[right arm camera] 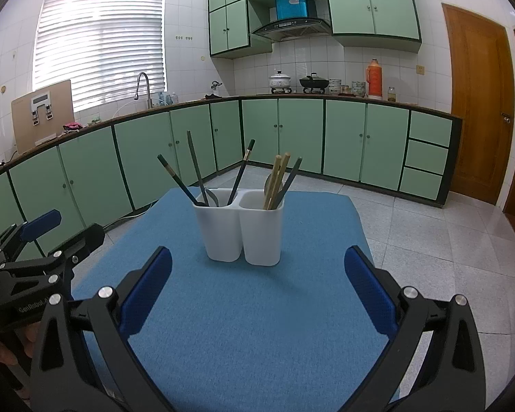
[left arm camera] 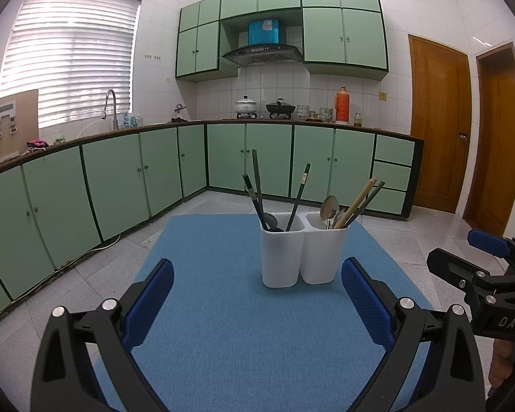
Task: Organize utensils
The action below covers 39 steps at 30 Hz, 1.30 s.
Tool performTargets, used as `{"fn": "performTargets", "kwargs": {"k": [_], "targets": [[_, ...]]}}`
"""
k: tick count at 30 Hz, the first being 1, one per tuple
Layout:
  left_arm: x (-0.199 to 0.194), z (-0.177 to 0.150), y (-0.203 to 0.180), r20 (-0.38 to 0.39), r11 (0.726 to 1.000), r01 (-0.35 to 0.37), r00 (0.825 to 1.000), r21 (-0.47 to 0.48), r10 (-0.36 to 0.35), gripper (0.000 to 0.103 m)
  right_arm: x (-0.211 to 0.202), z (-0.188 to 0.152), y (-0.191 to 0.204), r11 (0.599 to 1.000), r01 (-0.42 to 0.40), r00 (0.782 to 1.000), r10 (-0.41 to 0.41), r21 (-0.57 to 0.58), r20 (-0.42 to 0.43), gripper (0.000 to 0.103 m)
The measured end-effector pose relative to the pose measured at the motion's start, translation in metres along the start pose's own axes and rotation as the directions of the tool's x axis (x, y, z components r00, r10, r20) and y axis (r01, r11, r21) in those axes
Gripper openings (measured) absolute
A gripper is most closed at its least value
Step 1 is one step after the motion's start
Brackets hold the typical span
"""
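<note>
1. Left wrist view: left gripper (left arm camera: 257, 295) spread wide, nothing between the blue pads (left arm camera: 151, 302); hovering over the blue mat (left arm camera: 223, 343).
2. Right wrist view: right gripper (right arm camera: 257, 288) also wide, nothing held, above the same mat.
3. Each gripper visible at the edge of the other's view: right one off to the right side in the left wrist view, left one off to the left in the right wrist view, side by side, apart.
4. Ahead of both, centred on the mat: white two-compartment utensil holder (left arm camera: 302, 250), upright, clear of both sets of fingers.
5. Holder's left compartment: three dark chopsticks (left arm camera: 257, 185) leaning at different angles, plus a dark spoon (left arm camera: 271, 221) low inside.
6. Holder's right compartment: metal spoon (left arm camera: 329, 206), bamboo chopsticks (left arm camera: 358, 199), one dark chopstick (left arm camera: 370, 195) leaning right.
7. Beyond the mat: tiled floor (left arm camera: 412, 237), then green base cabinets (left arm camera: 267, 158) along the wall.
8. Countertop behind: sink tap (left arm camera: 110, 106), white pot (left arm camera: 245, 104), black wok (left arm camera: 279, 107), orange thermos (left arm camera: 342, 105).
9. Far right: wooden doors (left arm camera: 436, 123).
</note>
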<state>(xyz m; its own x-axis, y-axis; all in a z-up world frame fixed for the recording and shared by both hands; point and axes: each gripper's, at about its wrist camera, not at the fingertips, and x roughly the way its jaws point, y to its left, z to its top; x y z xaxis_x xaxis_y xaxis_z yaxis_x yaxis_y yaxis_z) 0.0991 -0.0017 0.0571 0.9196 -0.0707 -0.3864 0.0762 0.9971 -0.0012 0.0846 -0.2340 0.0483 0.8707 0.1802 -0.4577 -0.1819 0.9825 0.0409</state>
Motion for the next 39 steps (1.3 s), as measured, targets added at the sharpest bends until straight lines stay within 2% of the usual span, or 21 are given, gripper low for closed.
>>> {"fn": "performTargets", "kwargs": {"k": [39], "targets": [[0.0005, -0.004, 0.0005, 0.005, 1.0, -0.006, 1.0, 0.005, 0.006, 0.096, 0.0019, -0.0008, 0.0014, 1.0, -0.002, 1.0, 0.002, -0.004, 0.0, 0.097]]}}
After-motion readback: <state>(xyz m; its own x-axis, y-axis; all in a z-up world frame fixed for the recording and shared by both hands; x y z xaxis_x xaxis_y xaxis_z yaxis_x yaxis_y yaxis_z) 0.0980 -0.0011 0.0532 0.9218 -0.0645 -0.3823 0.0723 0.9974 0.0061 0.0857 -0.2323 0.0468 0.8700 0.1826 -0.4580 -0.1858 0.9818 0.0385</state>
